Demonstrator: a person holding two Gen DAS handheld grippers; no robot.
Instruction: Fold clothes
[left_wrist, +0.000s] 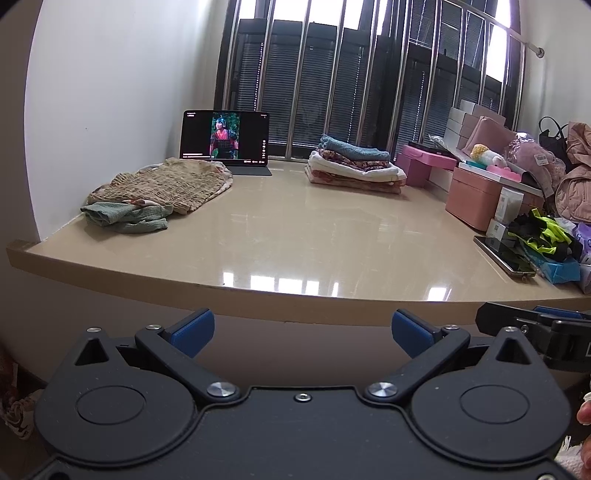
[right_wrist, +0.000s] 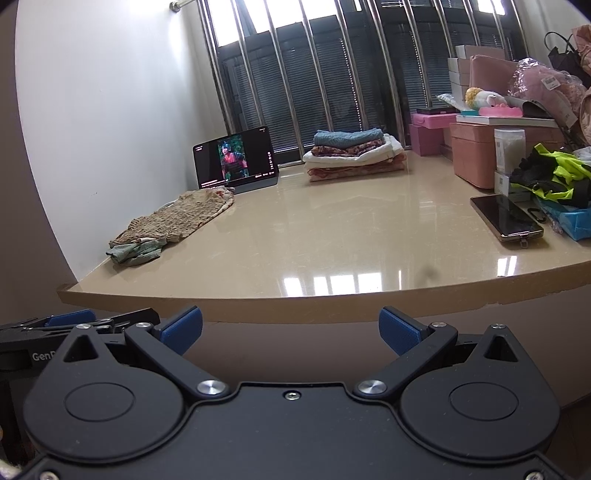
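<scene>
A beige smocked garment (left_wrist: 166, 186) (right_wrist: 181, 218) lies flat at the left of the glossy tan table (left_wrist: 295, 240) (right_wrist: 332, 236), with a crumpled green cloth (left_wrist: 125, 218) (right_wrist: 135, 253) at its near end. A stack of folded clothes (left_wrist: 354, 166) (right_wrist: 352, 155) sits at the back by the window. My left gripper (left_wrist: 302, 330) hangs open below the table's front edge, nothing between its blue pads. My right gripper (right_wrist: 291, 328) is open too, also below the edge and empty. Each gripper shows at the other view's side.
A tablet (left_wrist: 225, 136) (right_wrist: 236, 160) playing video stands at the back left. A phone (left_wrist: 504, 254) (right_wrist: 506, 218) lies at the right, beside black-and-yellow gloves (right_wrist: 554, 173), pink boxes (left_wrist: 480, 195) (right_wrist: 476, 147) and bags. Window bars rise behind the table.
</scene>
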